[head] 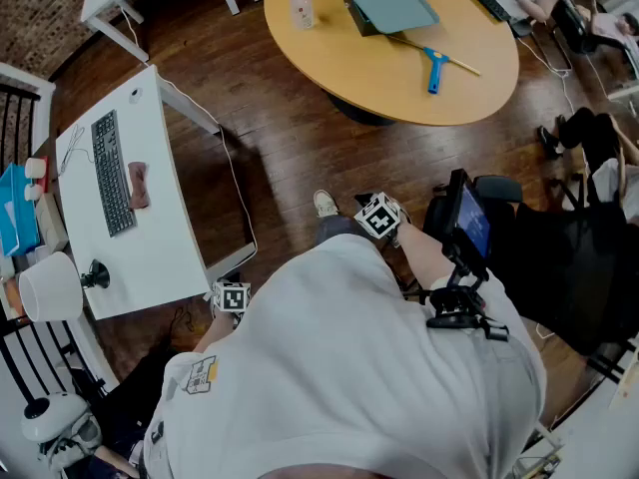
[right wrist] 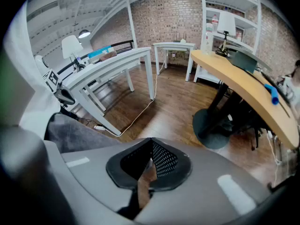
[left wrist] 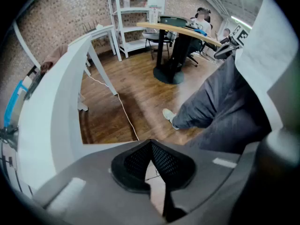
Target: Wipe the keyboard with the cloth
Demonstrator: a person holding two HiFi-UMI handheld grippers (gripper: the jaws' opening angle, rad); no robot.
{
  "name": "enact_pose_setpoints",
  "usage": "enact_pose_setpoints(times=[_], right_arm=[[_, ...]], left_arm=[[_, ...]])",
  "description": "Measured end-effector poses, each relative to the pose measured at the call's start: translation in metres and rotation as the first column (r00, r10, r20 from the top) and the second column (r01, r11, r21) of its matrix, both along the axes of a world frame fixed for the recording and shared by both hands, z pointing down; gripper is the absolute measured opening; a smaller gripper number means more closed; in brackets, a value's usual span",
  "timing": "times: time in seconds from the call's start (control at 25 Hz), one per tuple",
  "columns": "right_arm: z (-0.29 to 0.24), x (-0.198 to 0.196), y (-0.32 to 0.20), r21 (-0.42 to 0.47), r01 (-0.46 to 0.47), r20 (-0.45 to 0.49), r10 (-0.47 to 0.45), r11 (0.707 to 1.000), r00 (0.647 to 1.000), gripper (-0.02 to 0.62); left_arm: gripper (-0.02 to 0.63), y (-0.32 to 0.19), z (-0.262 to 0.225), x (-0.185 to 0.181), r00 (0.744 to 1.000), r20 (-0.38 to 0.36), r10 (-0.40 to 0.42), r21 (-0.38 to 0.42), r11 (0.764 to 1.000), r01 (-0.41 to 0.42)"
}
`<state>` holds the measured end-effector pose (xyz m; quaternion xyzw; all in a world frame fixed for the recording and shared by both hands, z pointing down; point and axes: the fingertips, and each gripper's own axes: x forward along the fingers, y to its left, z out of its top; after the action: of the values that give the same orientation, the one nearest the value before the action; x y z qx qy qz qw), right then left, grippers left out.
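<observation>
Lying by the flat dark keyboard point(head: 112, 173), crumpled brown cloth point(head: 138, 185); left gripper point(left wrist: 151, 143) and right gripper point(right wrist: 151, 143) mesh-padded, closed, empty.

glossy wood floor point(head: 290, 158), matt white table point(head: 160, 257), soft cloth point(head: 138, 185).

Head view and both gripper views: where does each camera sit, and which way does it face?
Head view: on the person's head, facing steeply down; white shirt fills it.
Left gripper view: on the left gripper, facing the floor; grey trouser leg shows.
Right gripper view: on the right gripper, facing the floor; white shirt at left.
Shared: all show the white desk and round table.
</observation>
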<state>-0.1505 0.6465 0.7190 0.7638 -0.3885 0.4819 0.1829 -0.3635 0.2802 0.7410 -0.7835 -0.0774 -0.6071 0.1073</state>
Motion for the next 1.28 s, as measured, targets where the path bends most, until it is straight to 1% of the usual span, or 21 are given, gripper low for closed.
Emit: enact_pose_setpoints(times=[0.16, 0.24, 0.28, 0.4, 0.52, 0.6, 0.68, 0.76, 0.88, 0.92, 1.0, 1.08, 1.16, 1.24, 1.28], right_arm=[[-0.009, 0.062, -0.012, 0.011, 0.081, -0.011, -0.081, 0.997, 0.997, 0.000], [-0.010, 0.087, -0.021, 0.024, 0.134, -0.011, -0.134, 0.991, 0.991, 0.000], [-0.011, 0.097, -0.027, 0.033, 0.163, -0.011, -0.163, 0.986, 0.987, 0.000], [-0.012, 0.123, -0.051, 0.056, 0.249, -0.020, -0.249, 0.967, 0.968, 0.000], [-0.013, 0.137, -0.084, 0.075, 0.324, -0.020, -0.323, 0.943, 0.946, 0.000], [-0.014, 0.146, -0.112, 0.082, 0.383, -0.025, -0.382, 0.920, 0.924, 0.000], [-0.015, 0.155, -0.145, 0.088, 0.453, -0.038, -0.452, 0.887, 0.891, 0.000], [-0.020, 0.168, -0.184, 0.089, 0.534, -0.065, -0.530, 0.841, 0.845, 0.000], [-0.032, 0.190, -0.249, 0.074, 0.649, -0.111, -0.641, 0.757, 0.760, 0.000], [-0.039, 0.196, -0.271, 0.074, 0.677, -0.123, -0.667, 0.732, 0.735, 0.000], [-0.054, 0.207, -0.315, 0.073, 0.730, -0.155, -0.715, 0.680, 0.682, 0.000], [-0.067, 0.219, -0.359, 0.062, 0.786, -0.195, -0.765, 0.615, 0.614, 0.000], [-0.079, 0.224, -0.402, 0.058, 0.834, -0.228, -0.806, 0.549, 0.546, 0.000], [-0.095, 0.224, -0.446, 0.061, 0.879, -0.266, -0.841, 0.472, 0.470, 0.000], [-0.104, 0.221, -0.468, 0.060, 0.903, -0.290, -0.858, 0.425, 0.423, 0.000]], left_arm=[[0.000, 0.007, -0.019, 0.077, 0.996, -0.038, -0.085, -0.029, 0.996, 0.084], [0.000, 0.014, -0.028, 0.107, 0.990, -0.078, -0.113, -0.037, 0.993, 0.111], [0.000, 0.016, -0.030, 0.116, 0.987, -0.091, -0.131, -0.039, 0.991, 0.128], [0.000, 0.020, -0.042, 0.133, 0.976, -0.110, -0.190, -0.034, 0.982, 0.188], [0.000, 0.013, -0.048, 0.137, 0.960, -0.112, -0.256, -0.043, 0.967, 0.252], [0.000, 0.001, -0.055, 0.145, 0.942, -0.139, -0.304, -0.052, 0.953, 0.300], [0.000, -0.012, -0.059, 0.154, 0.917, -0.180, -0.356, -0.071, 0.935, 0.349], [0.000, -0.028, -0.057, 0.166, 0.881, -0.236, -0.409, -0.104, 0.912, 0.396], [0.000, -0.057, -0.070, 0.191, 0.814, -0.317, -0.487, -0.150, 0.873, 0.463], [0.000, -0.068, -0.080, 0.201, 0.795, -0.340, -0.502, -0.161, 0.864, 0.476], [0.000, -0.092, -0.100, 0.223, 0.766, -0.389, -0.512, -0.175, 0.857, 0.484], [0.000, -0.115, -0.112, 0.242, 0.737, -0.433, -0.519, -0.185, 0.851, 0.491], [0.000, -0.136, -0.117, 0.251, 0.708, -0.461, -0.535, -0.190, 0.839, 0.510], [0.000, -0.156, -0.120, 0.256, 0.675, -0.478, -0.562, -0.186, 0.816, 0.548], [0.000, -0.167, -0.121, 0.256, 0.654, -0.483, -0.582, -0.185, 0.798, 0.574]])
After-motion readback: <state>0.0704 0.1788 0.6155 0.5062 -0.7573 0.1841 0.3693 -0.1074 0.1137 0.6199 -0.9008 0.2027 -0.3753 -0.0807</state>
